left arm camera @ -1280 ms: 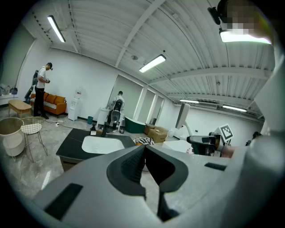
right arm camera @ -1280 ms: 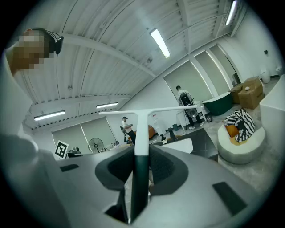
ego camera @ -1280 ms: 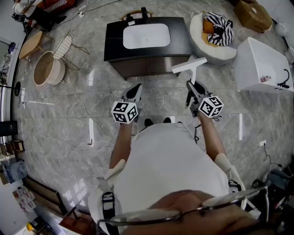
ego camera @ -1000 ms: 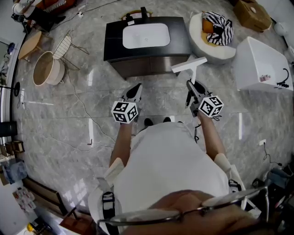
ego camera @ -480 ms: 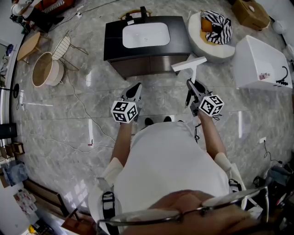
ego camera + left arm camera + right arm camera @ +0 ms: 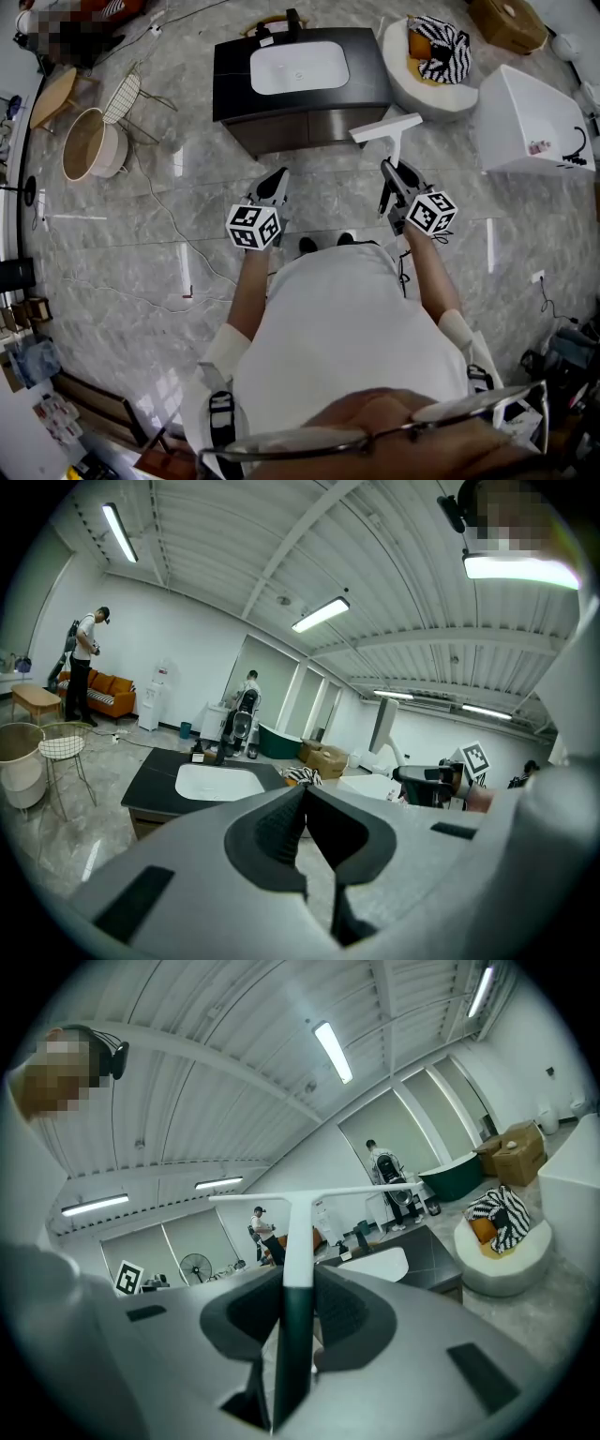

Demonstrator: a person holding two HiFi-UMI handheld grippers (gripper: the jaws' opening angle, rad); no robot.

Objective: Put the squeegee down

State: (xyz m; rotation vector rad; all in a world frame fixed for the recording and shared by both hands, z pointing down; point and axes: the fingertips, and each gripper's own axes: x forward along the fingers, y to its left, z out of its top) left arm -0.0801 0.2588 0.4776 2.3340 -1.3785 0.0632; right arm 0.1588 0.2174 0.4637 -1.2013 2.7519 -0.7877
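A white T-shaped squeegee (image 6: 388, 133) with a dark lower handle stands upright in my right gripper (image 6: 385, 174), which is shut on the handle. In the right gripper view the squeegee (image 6: 298, 1232) rises between the jaws, its blade level at the top. My left gripper (image 6: 277, 182) points at the black vanity and is shut with nothing in it. In the left gripper view, the left gripper (image 6: 306, 794) has its tips touching. The squeegee (image 6: 382, 726) shows at right there, held by the right gripper (image 6: 422, 782). A black vanity with a white sink (image 6: 298, 70) stands ahead.
A white bathtub (image 6: 532, 120) is at right, and a round white seat with a striped cushion (image 6: 441, 58) sits beside the vanity. A round basket and wire stool (image 6: 98, 136) stand at left. Cables run across the marble floor (image 6: 159, 225).
The view has drifted slightly, so the vanity and furniture sit a little closer to the top. Both grippers keep their pose, and the squeegee stays held.
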